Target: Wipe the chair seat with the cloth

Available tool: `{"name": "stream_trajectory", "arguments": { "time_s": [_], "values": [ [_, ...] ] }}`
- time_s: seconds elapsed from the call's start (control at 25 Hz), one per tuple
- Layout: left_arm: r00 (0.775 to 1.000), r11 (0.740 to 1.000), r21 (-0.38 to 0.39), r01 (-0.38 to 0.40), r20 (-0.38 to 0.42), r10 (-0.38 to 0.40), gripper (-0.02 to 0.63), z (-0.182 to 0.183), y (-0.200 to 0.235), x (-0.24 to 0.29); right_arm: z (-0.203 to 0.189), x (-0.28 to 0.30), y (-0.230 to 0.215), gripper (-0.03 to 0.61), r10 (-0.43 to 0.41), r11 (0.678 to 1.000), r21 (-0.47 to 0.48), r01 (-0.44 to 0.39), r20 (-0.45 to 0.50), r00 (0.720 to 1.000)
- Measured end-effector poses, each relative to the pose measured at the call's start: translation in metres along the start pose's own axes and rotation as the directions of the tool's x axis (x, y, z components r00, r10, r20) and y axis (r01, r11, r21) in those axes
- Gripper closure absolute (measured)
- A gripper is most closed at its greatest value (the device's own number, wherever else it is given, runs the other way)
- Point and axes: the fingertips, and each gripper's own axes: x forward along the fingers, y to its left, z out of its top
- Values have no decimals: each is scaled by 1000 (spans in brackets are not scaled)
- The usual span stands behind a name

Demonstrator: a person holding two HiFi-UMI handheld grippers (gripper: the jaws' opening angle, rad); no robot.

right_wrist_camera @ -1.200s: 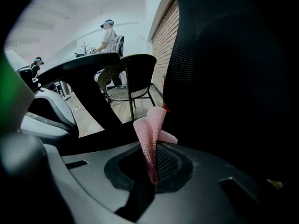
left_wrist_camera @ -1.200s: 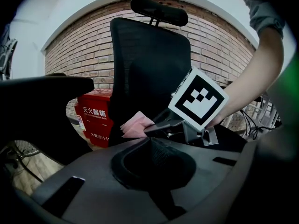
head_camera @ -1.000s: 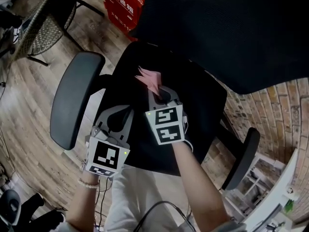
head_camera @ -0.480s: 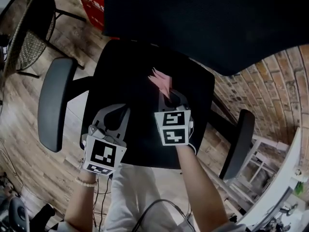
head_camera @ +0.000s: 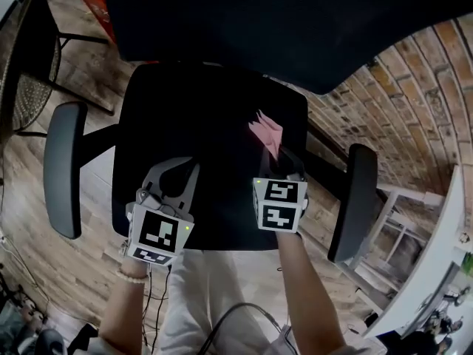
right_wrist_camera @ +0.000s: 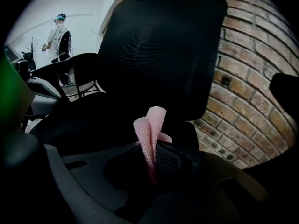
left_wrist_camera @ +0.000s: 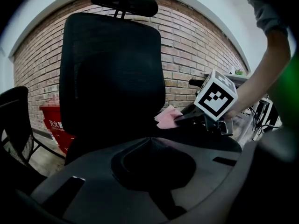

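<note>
- Right gripper clenched on the cloth; in the right gripper view the jaws pinch its lower end.
- Cloth: pale pink, with a fine waffle-like weave visible up close. It is folded into a narrow upright bunch with a rolled top edge and a small flap out to one side.
- Cloth position: over the right rear part of the chair seat, just short of the backrest. It is probably touching the seat, but the dark fabric makes contact hard to confirm.
- From the left gripper view, the cloth sticks out past the right gripper's tips as a flat pink wedge, low over the seat.
- Left gripper sits over the front left of the seat, jaws drawn together with nothing between them; the tips meet in its own view.
- Seat and backrest are black, with dark armrests either side.
- Surroundings: brick wall on the right, wooden floor, red box behind the chair.
- A person stands far off in the right gripper view.
</note>
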Motion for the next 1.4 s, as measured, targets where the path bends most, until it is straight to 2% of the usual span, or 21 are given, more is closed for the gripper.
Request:
{"name": "stream_trajectory", "arguments": {
  "time_s": [0.28,0.56,0.88,1.16,1.4],
  "values": [
    [999,999,24,35,10,-35,595,13,-11,11,-26,-23,-34,522,-103,991,83,105,-36,994],
    [1000,999,22,25,9,-25,595,12,-5,10,-37,-27,-32,523,-111,988,105,117,-57,992],
    [1000,1000,-1,-12,1,12,595,-5,15,-9,-37,-18,1,522,-41,992,120,48,-57,997],
    [997,996,-50,-77,-17,76,595,-28,36,-33,-21,-5,49,522,58,997,51,-56,-46,997],
    [992,988,-88,-125,-33,123,595,-47,50,-62,-3,1,108,523,176,984,-24,-177,-33,984]
  ]
}}
